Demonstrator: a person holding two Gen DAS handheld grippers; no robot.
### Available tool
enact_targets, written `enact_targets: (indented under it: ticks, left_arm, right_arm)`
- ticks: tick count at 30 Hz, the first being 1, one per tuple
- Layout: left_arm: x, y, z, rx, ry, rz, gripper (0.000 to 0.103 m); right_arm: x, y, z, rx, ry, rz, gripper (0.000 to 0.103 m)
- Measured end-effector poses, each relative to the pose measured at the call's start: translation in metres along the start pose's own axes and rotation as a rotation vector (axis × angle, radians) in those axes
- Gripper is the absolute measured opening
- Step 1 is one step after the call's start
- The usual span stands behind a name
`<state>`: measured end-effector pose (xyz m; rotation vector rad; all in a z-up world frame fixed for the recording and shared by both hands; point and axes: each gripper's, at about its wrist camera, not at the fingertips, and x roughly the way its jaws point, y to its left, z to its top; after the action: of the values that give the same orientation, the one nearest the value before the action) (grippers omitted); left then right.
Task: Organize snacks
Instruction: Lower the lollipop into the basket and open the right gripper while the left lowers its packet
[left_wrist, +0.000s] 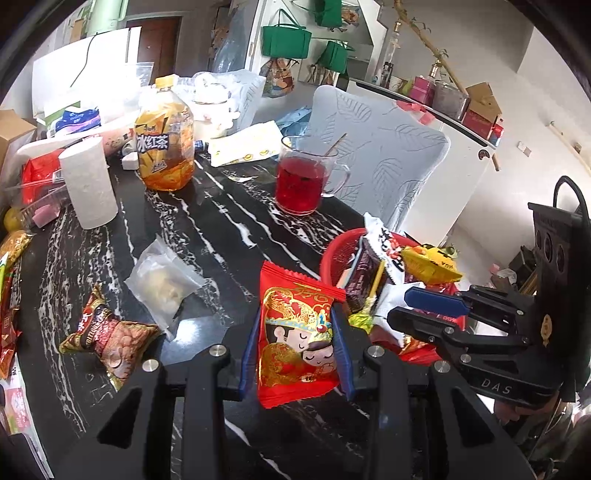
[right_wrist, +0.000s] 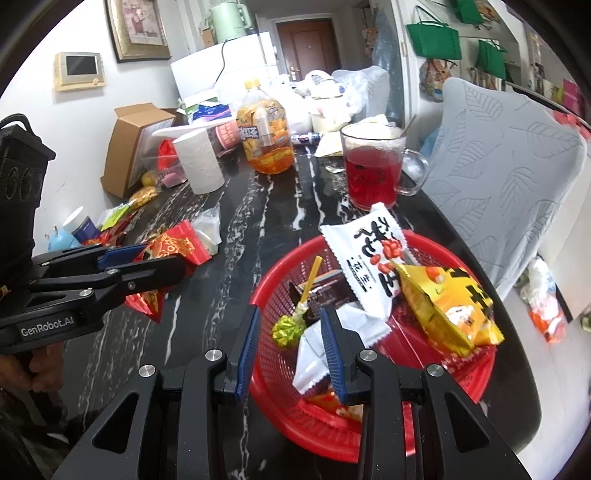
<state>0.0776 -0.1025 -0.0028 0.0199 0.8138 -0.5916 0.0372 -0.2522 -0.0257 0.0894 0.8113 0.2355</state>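
A cluttered black marble-patterned counter (left_wrist: 207, 236) seen from two handheld grippers. The left gripper (left_wrist: 297, 343) is clamped on a red snack packet (left_wrist: 295, 332) printed with a cartoon wedding couple; its blue pads press both long sides and the packet stands upright between them, above the counter and just left of a red mesh basket (right_wrist: 436, 373).

The right gripper (right_wrist: 291, 350) hovers over the basket's near rim with its blue pads slightly apart. Nothing is held; a small white wrapper (right_wrist: 314, 354) lies just beneath and beside its right pad. The basket already holds a white peanut packet (right_wrist: 369, 258), a yellow snack bag (right_wrist: 450, 306), a dark chocolate-coloured packet (right_wrist: 325, 291) and a green-wrapped lollipop (right_wrist: 288, 328).

Loose snacks still on the counter: a clear pouch (left_wrist: 164, 284) and a brown packet (left_wrist: 110, 332), both left of the held packet.

The step in hand appears to be carrying the red packet to the basket. To do it well, keep the grip firm, lift clear of the rim, pass behind the right gripper, and release low over the open patch at the basket's near left side. A glass mug of red drink (left_wrist: 301, 181) stands beyond the basket; keep the swing away from it.
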Motion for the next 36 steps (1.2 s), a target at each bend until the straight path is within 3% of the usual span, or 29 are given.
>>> enact_targets:
  ticks: [18, 27, 36]
  left_arm:
    - [0.027, -0.032, 0.022, 0.046, 0.008, -0.061, 0.034]
    - [0.072, -0.035, 0.035, 0.044, 0.075, -0.037, 0.034]
    - [0.092, -0.043, 0.040, 0.060, 0.134, -0.083, 0.034]
  right_arm:
    - [-0.030, -0.030, -0.006, 0.066, -0.057, -0.060, 0.033]
    - [-0.026, -0.050, 0.000, 0.098, -0.060, -0.057, 0.033]
    - [-0.024, -0.061, 0.003, 0.117, -0.066, -0.053, 0.033]
